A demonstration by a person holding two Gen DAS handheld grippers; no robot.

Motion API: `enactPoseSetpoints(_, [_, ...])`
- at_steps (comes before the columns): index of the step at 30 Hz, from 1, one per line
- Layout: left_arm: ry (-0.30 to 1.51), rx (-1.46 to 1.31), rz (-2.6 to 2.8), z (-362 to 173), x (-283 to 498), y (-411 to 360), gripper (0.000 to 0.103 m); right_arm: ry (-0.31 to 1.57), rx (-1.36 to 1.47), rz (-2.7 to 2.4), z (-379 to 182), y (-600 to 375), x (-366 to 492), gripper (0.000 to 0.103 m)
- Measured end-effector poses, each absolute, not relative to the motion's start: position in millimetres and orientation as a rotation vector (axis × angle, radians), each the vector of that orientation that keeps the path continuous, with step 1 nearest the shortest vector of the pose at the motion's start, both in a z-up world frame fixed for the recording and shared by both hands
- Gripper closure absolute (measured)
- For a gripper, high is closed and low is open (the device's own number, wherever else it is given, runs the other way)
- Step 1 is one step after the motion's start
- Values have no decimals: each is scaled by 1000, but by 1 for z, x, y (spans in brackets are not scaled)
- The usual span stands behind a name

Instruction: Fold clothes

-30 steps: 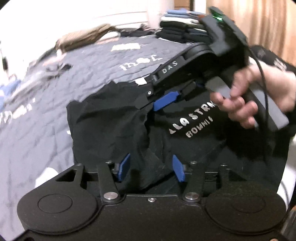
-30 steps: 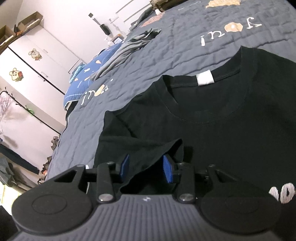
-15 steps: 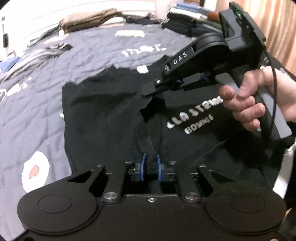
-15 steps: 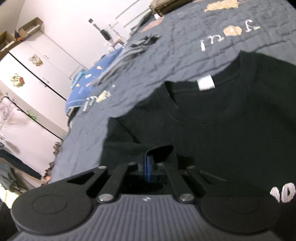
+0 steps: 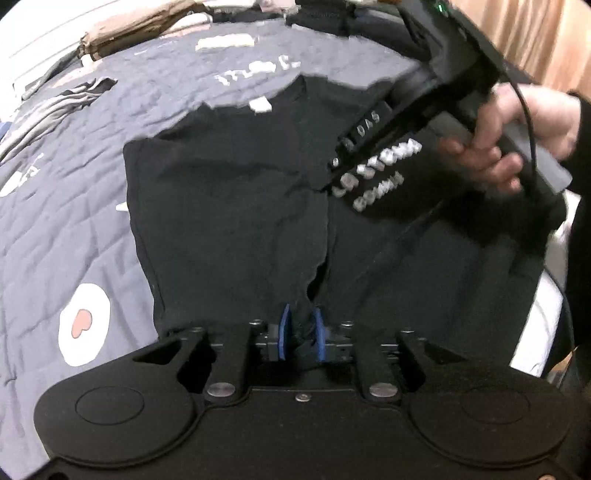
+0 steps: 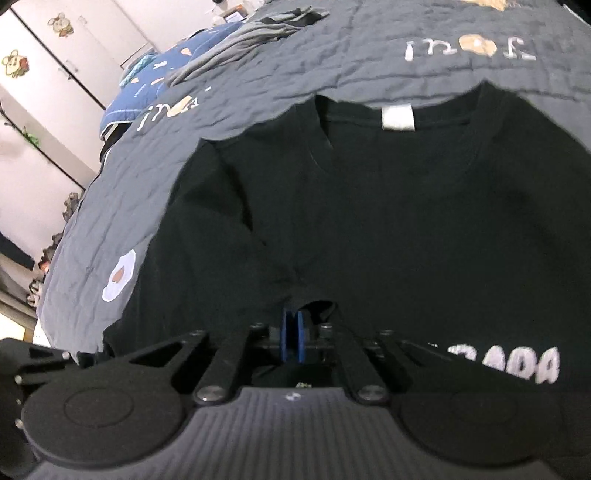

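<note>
A black T-shirt [image 5: 229, 206] with white lettering lies on a grey quilted bed, its left side folded over the body. It also fills the right wrist view [image 6: 406, 229], with a white neck label [image 6: 397, 117]. My left gripper [image 5: 301, 338] is shut on a bunch of the shirt's folded edge near the hem. My right gripper [image 6: 293, 334] is shut on the folded edge higher up, near the lettering; in the left wrist view the right gripper's body [image 5: 413, 110] reaches in from the upper right, its fingertips hidden in the black cloth.
The grey quilt [image 5: 74, 206] has egg and letter prints. A grey garment [image 6: 236, 48] and a blue blanket [image 6: 147, 85] lie at the far left. Folded clothes are stacked at the far edge [image 5: 332, 18]. White cupboards [image 6: 44, 66] stand beyond the bed.
Both grippers have closed on the shirt's folded edge: they were open one second ago. The folded flap has since been drawn further across the shirt, and both cameras have risen.
</note>
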State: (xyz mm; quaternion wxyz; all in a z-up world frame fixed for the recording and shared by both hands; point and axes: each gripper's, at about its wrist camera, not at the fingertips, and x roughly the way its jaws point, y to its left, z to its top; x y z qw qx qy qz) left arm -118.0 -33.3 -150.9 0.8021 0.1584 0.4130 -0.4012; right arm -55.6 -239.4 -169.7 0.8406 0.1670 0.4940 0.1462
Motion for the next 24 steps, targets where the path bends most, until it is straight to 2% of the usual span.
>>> enactPoseSetpoints(5, [804, 170, -798, -133, -104, -14, 66, 936, 334, 302, -136, -252, -60, 90])
enactPoseSetpoints(9, [786, 76, -692, -131, -86, -1, 64, 862, 334, 319, -127, -254, -57, 70])
enactPoseSetpoints(11, [778, 25, -645, -129, -77, 4, 64, 837, 329, 334, -125, -250, -54, 66])
enactPoseSetpoints(24, [751, -129, -513, -128, -38, 30, 62, 790, 196, 415, -126, -182, 21, 62])
